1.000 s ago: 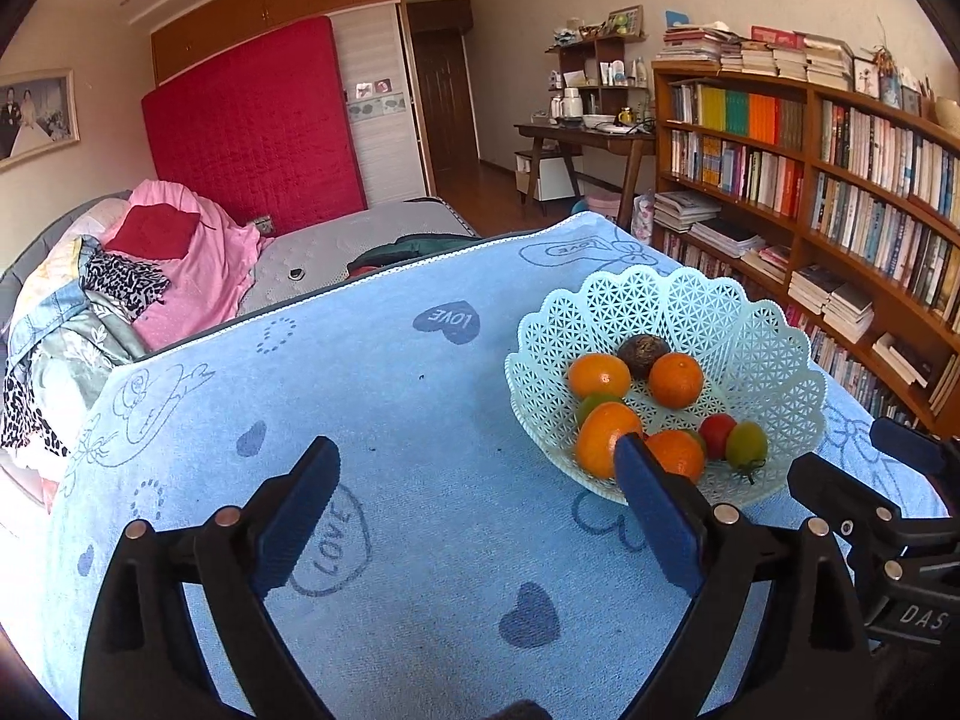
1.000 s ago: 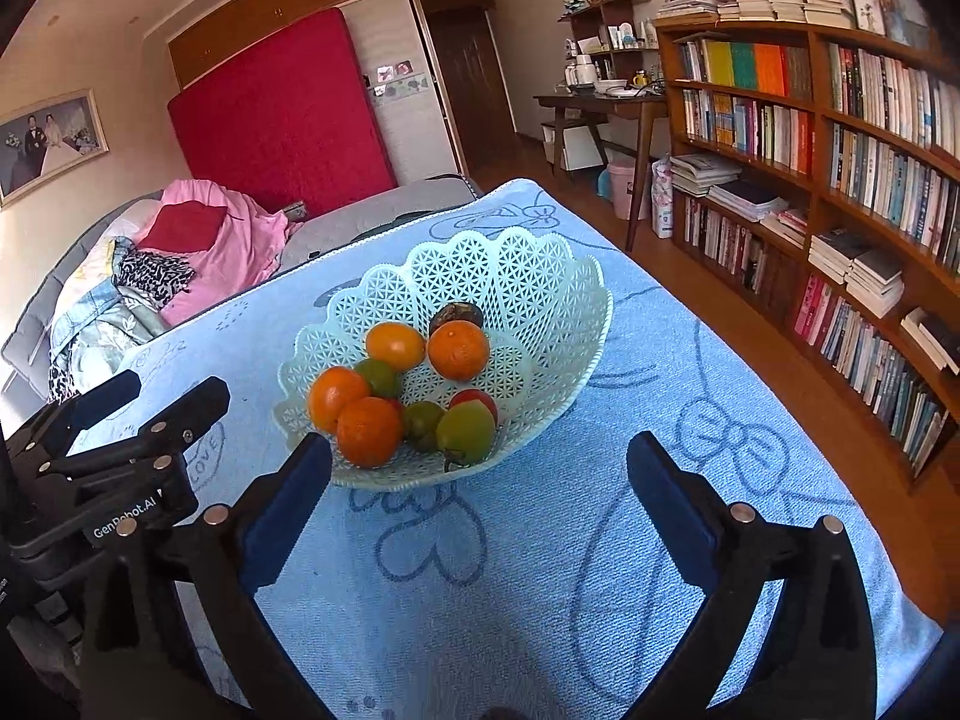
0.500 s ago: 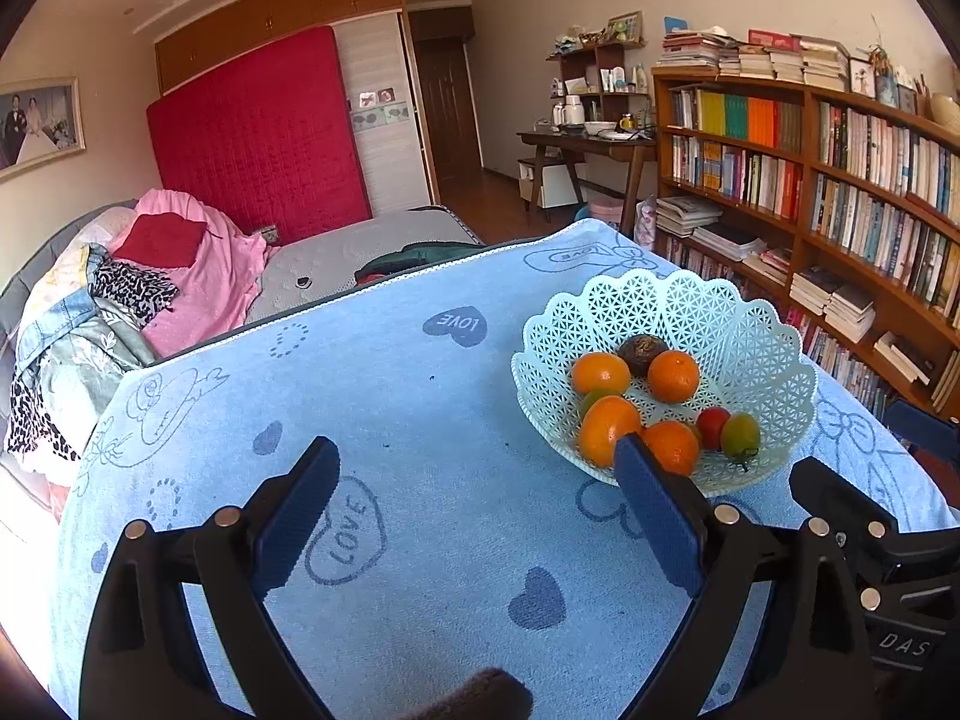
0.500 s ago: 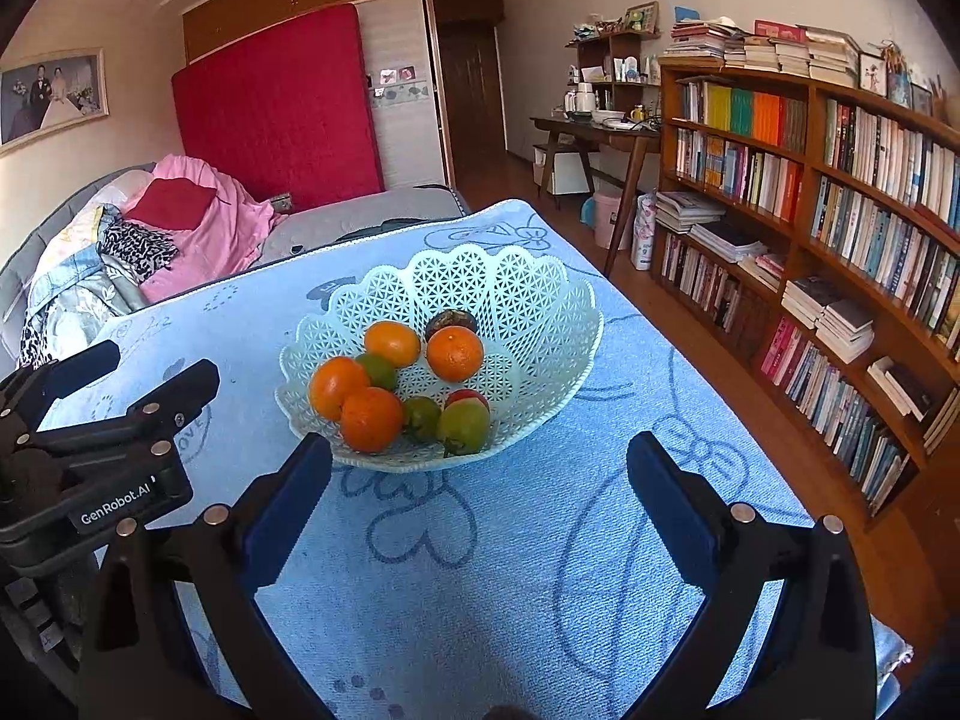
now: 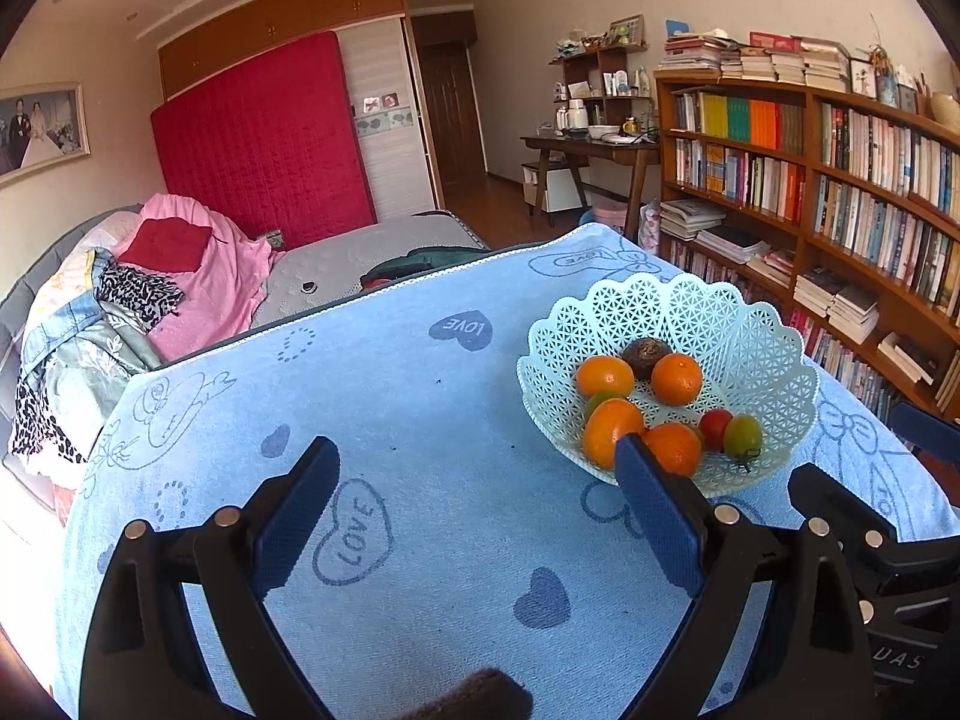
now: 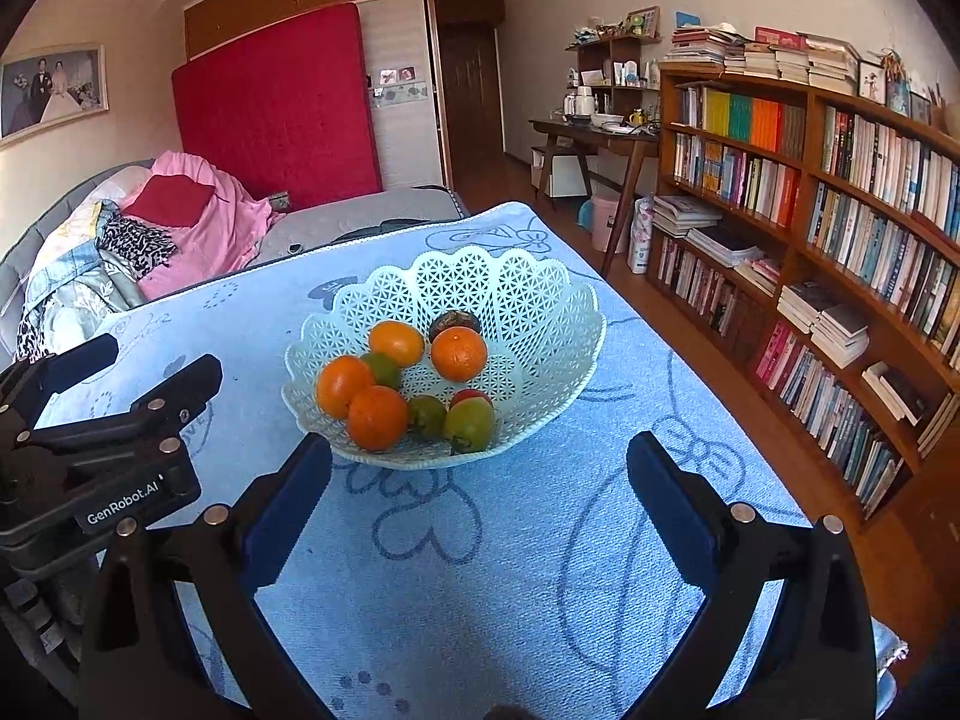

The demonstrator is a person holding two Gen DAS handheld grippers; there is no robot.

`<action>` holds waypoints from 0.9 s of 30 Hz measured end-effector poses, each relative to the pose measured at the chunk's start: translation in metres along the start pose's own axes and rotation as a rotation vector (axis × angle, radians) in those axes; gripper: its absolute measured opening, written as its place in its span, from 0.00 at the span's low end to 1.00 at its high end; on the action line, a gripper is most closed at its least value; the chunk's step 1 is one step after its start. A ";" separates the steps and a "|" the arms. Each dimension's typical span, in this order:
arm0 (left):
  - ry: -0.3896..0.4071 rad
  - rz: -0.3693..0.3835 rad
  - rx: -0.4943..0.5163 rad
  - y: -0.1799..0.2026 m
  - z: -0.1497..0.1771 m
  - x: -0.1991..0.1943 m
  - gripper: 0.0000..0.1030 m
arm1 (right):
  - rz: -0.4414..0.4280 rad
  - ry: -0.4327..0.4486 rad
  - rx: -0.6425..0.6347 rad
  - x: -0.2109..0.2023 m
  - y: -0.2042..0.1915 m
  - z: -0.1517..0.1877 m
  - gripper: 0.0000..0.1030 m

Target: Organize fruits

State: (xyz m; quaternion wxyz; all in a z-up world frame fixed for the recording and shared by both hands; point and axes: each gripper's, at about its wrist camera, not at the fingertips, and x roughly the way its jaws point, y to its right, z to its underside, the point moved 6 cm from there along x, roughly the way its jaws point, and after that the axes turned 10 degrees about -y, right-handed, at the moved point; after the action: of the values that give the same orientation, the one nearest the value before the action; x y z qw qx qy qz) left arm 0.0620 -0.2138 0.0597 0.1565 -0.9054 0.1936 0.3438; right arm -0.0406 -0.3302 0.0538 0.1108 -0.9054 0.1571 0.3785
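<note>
Both tools wide open & empty: left tool, right tool. Fruit sits piled in the lattice basket on the counter. Risk: nudging the light basket twd the near right edge, or an orange rolling out. Plenty of open cloth to the left.

A tall wooden bookcase crammed with books stands at three o'clock; a red quilted mattress leans at eleven.
</note>
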 end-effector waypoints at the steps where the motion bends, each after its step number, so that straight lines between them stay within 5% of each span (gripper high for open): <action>1: -0.001 -0.001 0.001 0.000 0.000 0.000 0.89 | 0.000 -0.002 0.000 0.000 0.000 0.000 0.97; 27: -0.007 -0.012 0.033 0.006 0.005 0.006 0.94 | 0.079 -0.005 -0.017 0.003 0.001 0.005 0.97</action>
State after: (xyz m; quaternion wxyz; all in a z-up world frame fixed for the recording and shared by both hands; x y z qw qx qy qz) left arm 0.0606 -0.2186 0.0505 0.1740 -0.9026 0.1933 0.3430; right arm -0.0424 -0.3302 0.0476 0.0885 -0.8984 0.1892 0.3864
